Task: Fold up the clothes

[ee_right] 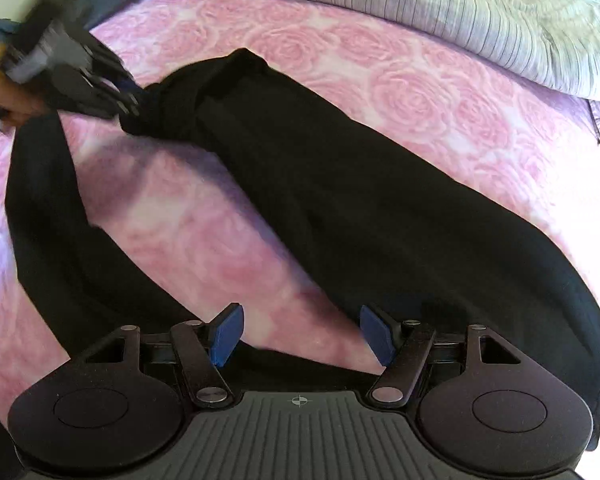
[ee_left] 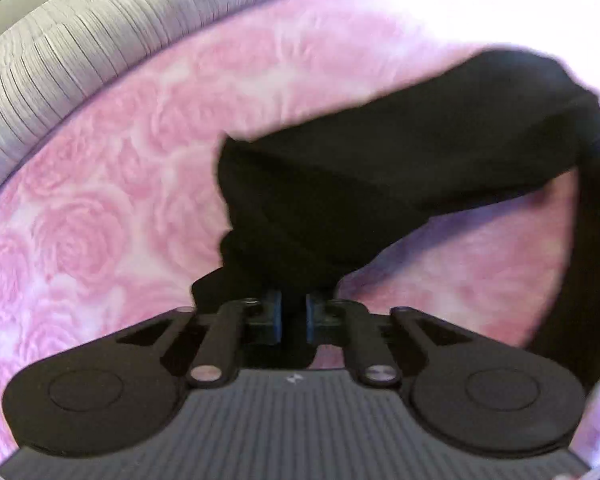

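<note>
So we've got a black, soft matte knit garment (ee_right: pixel 340 200) sprawled over a pink bedspread printed with big blurry roses (ee_right: pixel 420 92). From the right wrist view it looks like a pair of trousers or leggings: one long leg runs diagonally from the far left down to the near right, and a second, narrower strip (ee_right: pixel 48 216) curves down the left side toward us, with bare pink sheet between them.

Our left gripper (ee_left: pixel 294 316) has its blue pads pinched nearly together with black cloth bunched right between them, so it's clamped on the garment. In the right wrist view we see that same gripper (ee_right: pixel 128 104) at the far left, gripping the gathered, wrinkly end of the fabric and lifting it a bit off the bed, with a hand (ee_right: pixel 4 84) behind it, all motion-blurred.

Our right gripper (ee_right: pixel 302 334) is spread wide, blue pads well apart, nothing between them except sheet and a bit of black cloth lying underneath.

Along the far edge sits a white ribbed, pinstriped pillow or duvet (ee_right: pixel 440 12), puffy and creased.
</note>
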`<act>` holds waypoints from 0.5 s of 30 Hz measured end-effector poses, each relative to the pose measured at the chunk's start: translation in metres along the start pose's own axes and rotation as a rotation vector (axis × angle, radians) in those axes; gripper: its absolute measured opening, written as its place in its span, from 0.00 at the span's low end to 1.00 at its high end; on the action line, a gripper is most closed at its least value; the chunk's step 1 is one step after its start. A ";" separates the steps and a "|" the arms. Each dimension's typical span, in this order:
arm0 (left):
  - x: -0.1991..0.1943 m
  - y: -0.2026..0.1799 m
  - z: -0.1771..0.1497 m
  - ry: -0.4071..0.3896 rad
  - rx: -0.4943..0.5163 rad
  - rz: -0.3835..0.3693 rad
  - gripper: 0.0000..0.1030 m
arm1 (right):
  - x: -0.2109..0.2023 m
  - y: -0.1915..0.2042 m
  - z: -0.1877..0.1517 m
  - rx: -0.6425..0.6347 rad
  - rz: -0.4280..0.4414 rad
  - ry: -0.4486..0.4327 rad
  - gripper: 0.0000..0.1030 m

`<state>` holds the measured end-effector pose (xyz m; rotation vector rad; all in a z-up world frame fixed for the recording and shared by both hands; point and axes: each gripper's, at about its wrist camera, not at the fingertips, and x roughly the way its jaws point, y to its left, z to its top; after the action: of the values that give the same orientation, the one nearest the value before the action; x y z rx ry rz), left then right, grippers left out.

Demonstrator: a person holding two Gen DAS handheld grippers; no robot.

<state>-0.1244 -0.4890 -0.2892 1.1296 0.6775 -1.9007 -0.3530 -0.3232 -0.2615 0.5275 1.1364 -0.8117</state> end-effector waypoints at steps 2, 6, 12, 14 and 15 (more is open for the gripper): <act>-0.035 0.045 0.003 -0.020 -0.089 -0.039 0.07 | 0.001 0.016 0.013 0.016 0.005 -0.003 0.66; -0.073 0.125 -0.006 -0.069 -0.277 0.033 0.08 | 0.003 0.043 0.043 -0.014 0.020 -0.034 0.66; -0.105 0.182 -0.044 -0.115 -0.463 0.204 0.41 | 0.020 0.080 0.070 -0.031 0.064 -0.034 0.66; -0.095 0.161 -0.062 -0.084 -0.423 0.161 0.43 | 0.026 0.088 0.069 -0.056 0.070 -0.018 0.66; -0.087 0.149 -0.072 -0.058 -0.396 0.141 0.47 | 0.029 0.091 0.067 -0.059 0.073 -0.005 0.66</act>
<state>0.0588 -0.4812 -0.2510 0.8429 0.8716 -1.5859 -0.2367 -0.3251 -0.2678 0.5152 1.1267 -0.7141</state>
